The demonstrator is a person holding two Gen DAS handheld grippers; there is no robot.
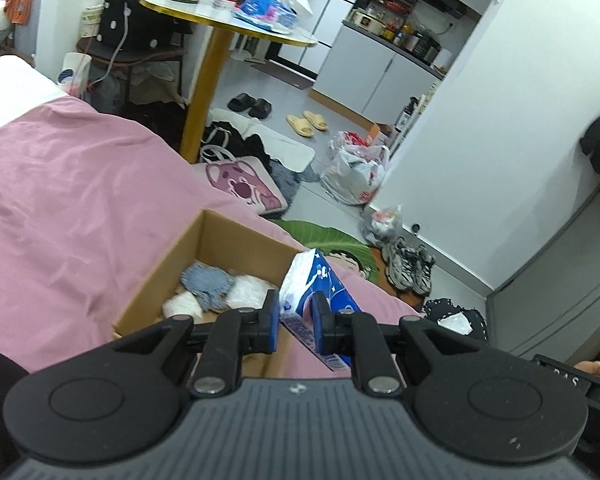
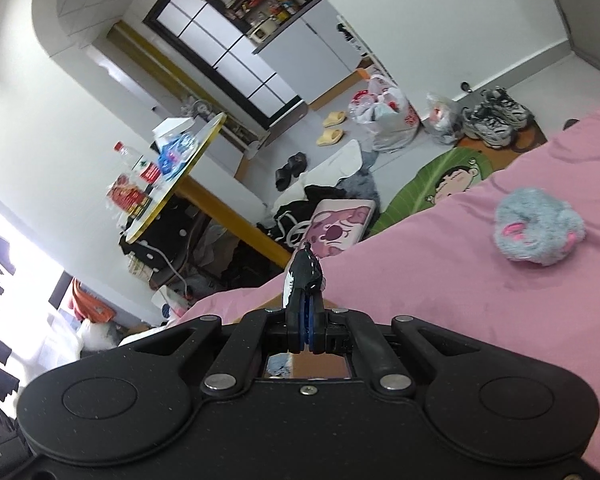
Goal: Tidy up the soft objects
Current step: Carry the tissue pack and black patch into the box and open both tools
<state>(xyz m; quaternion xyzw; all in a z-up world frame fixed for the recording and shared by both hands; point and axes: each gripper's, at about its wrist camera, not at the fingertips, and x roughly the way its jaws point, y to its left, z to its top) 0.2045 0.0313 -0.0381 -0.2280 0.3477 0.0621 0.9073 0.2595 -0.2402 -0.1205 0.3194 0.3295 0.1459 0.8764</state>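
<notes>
My left gripper [image 1: 296, 306] is shut on a blue and white soft tissue pack [image 1: 316, 280], held tilted over the right side of an open cardboard box [image 1: 160, 264] on the pink bedcover [image 1: 80, 200]. Inside the box lie a blue knitted piece [image 1: 208, 280] and white soft bundles [image 1: 248, 292]. My right gripper [image 2: 306, 304] is shut on a thin black and white soft item [image 2: 305, 268] that sticks up past the fingertips; what it is I cannot tell. A grey-blue fluffy plush [image 2: 540, 232] with pink ears rests on the bedcover, to the right of that gripper and apart from it.
Beyond the bed's edge stand a round table [image 1: 236, 24] on a yellow leg, a pink bear cushion [image 1: 244, 188], a green rug [image 1: 328, 236], plastic bags [image 1: 356, 172], slippers [image 1: 306, 122] and sneakers [image 1: 410, 270]. A white wall [image 1: 480, 140] rises on the right.
</notes>
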